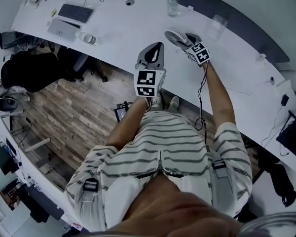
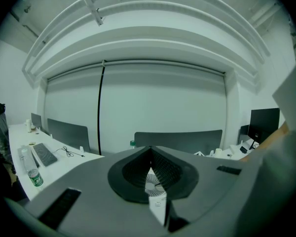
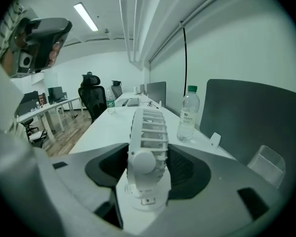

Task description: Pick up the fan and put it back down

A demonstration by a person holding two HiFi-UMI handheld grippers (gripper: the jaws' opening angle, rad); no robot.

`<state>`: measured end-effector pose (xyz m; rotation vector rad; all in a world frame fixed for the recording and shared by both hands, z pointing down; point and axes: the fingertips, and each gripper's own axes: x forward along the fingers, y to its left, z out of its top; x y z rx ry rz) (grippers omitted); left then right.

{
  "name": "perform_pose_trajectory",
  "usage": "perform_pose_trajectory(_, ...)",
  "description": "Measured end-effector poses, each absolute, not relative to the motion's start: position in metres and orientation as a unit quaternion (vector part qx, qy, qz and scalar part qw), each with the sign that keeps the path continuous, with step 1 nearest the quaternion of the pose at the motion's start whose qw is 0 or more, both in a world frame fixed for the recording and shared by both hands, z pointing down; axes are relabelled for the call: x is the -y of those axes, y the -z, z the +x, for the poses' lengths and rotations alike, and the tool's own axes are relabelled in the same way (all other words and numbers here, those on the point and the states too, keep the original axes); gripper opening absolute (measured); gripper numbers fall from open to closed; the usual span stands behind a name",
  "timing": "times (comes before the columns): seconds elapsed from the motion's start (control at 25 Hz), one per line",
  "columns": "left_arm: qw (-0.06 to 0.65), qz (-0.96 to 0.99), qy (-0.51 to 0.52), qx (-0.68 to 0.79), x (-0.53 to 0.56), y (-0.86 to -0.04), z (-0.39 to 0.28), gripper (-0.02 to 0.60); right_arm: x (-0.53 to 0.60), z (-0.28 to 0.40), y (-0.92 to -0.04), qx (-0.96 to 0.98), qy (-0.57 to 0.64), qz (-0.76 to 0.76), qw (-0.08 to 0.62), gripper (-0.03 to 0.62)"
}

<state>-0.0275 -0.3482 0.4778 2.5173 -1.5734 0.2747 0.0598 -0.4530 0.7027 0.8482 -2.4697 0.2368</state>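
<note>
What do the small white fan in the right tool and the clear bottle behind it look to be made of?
The small white fan looks like moulded plastic with a matte finish, judging by its uniform slatted grille and smooth rounded hub. The clear bottle with green cap is probably thin transparent plastic: its body is see-through and slightly glossy, though glass cannot be ruled out by look alone.

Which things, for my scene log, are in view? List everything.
desk: one, white, long
fan: one, white, at the desk, between the right tool's jaws
water bottles: two, clear, one behind the fan, one by the keyboard
keyboard: one, grey, desk's far left end
office chair: one, black, left of the desk
left tool: one, grey, jaws shut, empty, over the desk's near edge
right tool: one, grey, jaws closed on the fan
</note>
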Motion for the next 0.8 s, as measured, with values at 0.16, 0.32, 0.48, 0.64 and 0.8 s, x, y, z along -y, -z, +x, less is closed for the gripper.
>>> perform_pose_trajectory(0.16,0.087,0.842,-0.091,0.525,0.348,-0.480,-0.028,0.008,0.453,0.063,-0.693,0.909,-0.092,0.328,0.239,0.229)
perform_pose_trajectory(0.32,0.087,0.842,-0.089,0.525,0.347,-0.478,-0.027,0.009,0.449,0.071,-0.678,0.910,-0.096,0.341,0.215,0.230)
perform_pose_trajectory(0.48,0.088,0.842,-0.095,0.524,0.344,-0.482,-0.025,0.008,0.441,0.088,-0.650,0.904,-0.131,0.382,0.141,0.232)
perform_pose_trajectory(0.64,0.086,0.843,-0.094,0.522,0.341,-0.479,-0.021,0.009,0.432,0.096,-0.608,0.890,-0.127,0.431,0.078,0.229)
perform_pose_trajectory(0.8,0.081,0.845,-0.090,0.521,0.338,-0.475,-0.017,0.009,0.415,0.090,-0.570,0.885,-0.115,0.449,0.041,0.209)
